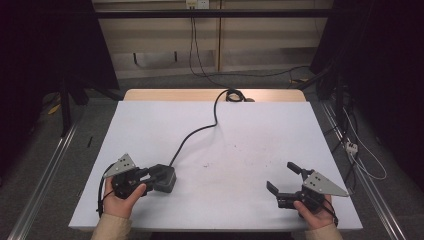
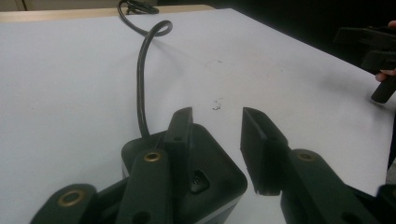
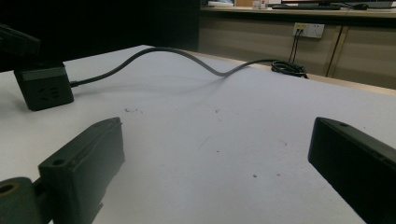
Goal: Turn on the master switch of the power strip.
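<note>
Left jaws: seen close in the left gripper view, the left gripper (image 2: 217,140) has its two black jaws parted by a moderate gap; one jaw lies over the top of a black power block (image 2: 210,186), the other stands clear to the side over bare table. Whether the near jaw presses on the block or merely overlaps it cannot be told.
Power block: a dark cube with a socket opening on its upper face, its lower edge cut off by the frame; in the high view it sits at the left gripper's (image 1: 150,176) tips, on the near-left part of the table (image 1: 250,130).
Cord: a black cord (image 1: 192,134) runs from the power block (image 1: 162,178) across the white surface to the far edge, where it ends in a coil (image 1: 234,95) too small to make out.
Right jaws: the right gripper (image 1: 283,177) is spread wide and grips nothing; in the right gripper view both jaws of the right gripper (image 3: 219,154) are cropped by the frame edges, with bare white table between them.
Across the table: from the right gripper view the power block (image 3: 44,88) stands well apart, at far left, the dark shape above it cut off by the frame.
Hands: the left hand (image 1: 120,197) and right hand (image 1: 315,212) hold the grippers at the near edge, sleeves cropped at the bottom.
Surface: faint dark specks (image 1: 240,160) mark the table's middle.
Background: cables (image 1: 360,155) on the floor at right; the sides fall into darkness.
</note>
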Tool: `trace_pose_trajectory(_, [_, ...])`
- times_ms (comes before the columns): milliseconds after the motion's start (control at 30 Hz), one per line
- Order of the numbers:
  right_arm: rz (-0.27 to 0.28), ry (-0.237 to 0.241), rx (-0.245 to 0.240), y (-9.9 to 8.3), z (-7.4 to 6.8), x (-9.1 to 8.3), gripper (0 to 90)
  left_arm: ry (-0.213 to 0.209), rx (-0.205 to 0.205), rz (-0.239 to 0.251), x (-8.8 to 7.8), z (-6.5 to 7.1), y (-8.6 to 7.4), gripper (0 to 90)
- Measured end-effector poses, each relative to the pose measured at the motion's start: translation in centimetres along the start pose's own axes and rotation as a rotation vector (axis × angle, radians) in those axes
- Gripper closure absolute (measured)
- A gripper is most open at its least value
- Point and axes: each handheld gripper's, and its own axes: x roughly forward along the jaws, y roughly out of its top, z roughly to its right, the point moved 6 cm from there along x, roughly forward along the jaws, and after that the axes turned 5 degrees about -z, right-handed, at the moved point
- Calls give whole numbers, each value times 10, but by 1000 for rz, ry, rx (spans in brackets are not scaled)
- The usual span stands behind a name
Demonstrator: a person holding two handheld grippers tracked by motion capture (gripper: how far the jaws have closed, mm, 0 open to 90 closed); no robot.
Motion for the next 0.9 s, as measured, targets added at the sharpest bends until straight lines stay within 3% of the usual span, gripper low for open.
trace_pose_trajectory(500, [-2,4,-6,0,0,1,29,23,-40,7,2,-6,-1,319])
trace_pose_trajectory(900, [2,7,-6,1,-1,2,29,24,-37,-11,5,-4,-2,184])
